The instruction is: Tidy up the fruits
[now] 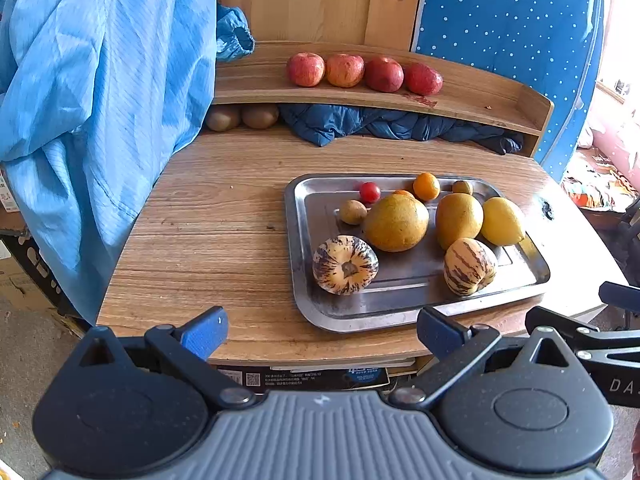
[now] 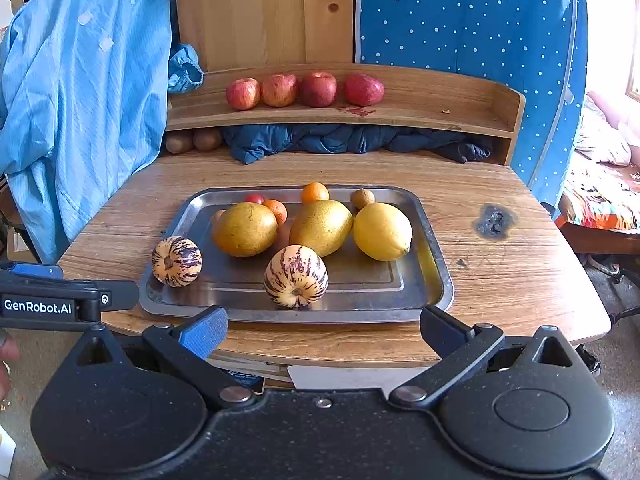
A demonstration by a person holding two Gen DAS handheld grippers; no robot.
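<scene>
A steel tray on the wooden table holds two striped pepino melons, two large yellow-green fruits, a lemon, small oranges, a cherry tomato and small brown fruits. Several red apples line the upper shelf. My left gripper is open and empty at the table's front edge, left of the tray. My right gripper is open and empty in front of the tray.
Two kiwis and a dark blue cloth lie under the shelf. A light blue coat hangs over the table's left side. A burn mark is on the table right of the tray.
</scene>
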